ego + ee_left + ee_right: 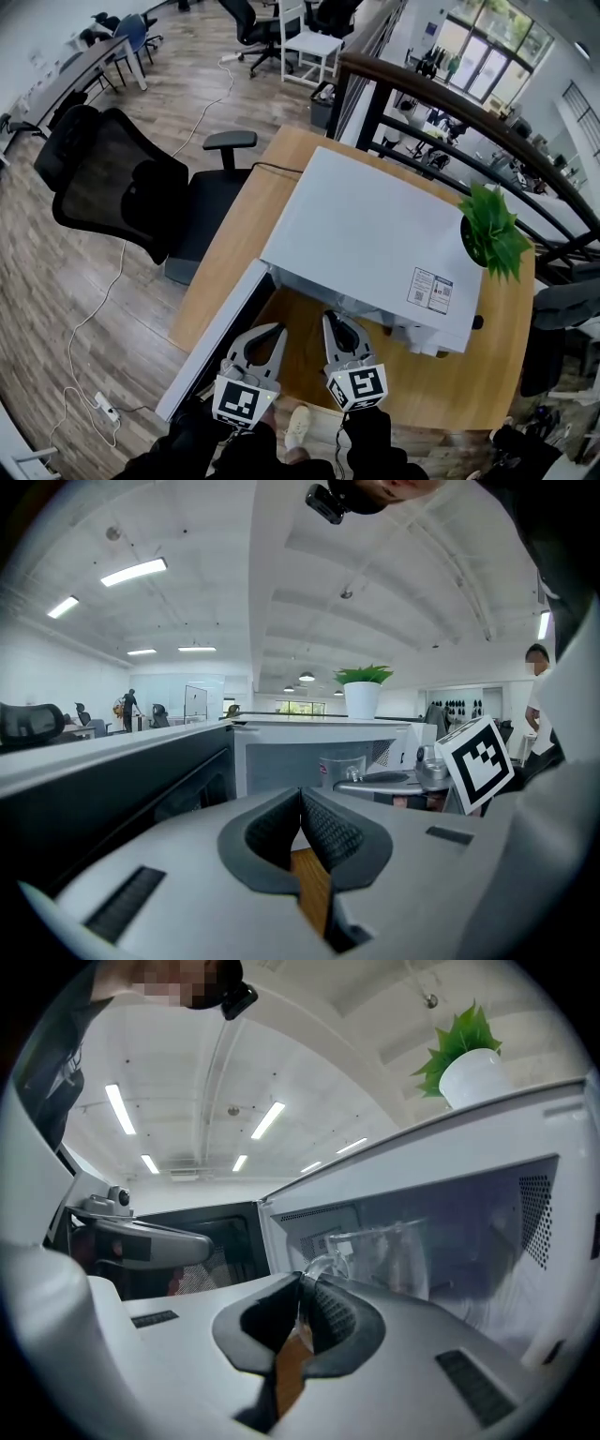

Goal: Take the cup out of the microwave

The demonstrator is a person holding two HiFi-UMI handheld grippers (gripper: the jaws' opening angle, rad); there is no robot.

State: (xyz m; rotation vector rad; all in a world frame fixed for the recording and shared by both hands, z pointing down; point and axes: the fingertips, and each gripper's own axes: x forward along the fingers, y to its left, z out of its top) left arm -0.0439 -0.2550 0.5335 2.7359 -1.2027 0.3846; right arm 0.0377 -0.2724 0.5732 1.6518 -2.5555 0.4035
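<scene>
Office, midday: my right claw (302, 1279) is closed on the handle of a clear glass cup (384, 1251), which stands just inside the open white microwave (375, 225). Only the two claw views show the cup. From the head view it is hidden under the oven's top, and I see just both claws side by side at the near mouth of the cavity.

The left claw (302, 794) is closed on nothing, with bare wood visible below its pads. Its view also catches the right claw from the side, its tip at the cup.

The head view alone gives the layout. The door (211, 347) swings out to the left, and a potted plant (492, 234) sits on the oven's far right corner. The oven rests on a wooden counter (234, 244).

A black mesh chair (112, 178) stands to the left on a plank floor (56, 300), where a white cable (89, 319) trails to a power strip (105, 406). A dark railing (469, 103) runs along the far right side.
</scene>
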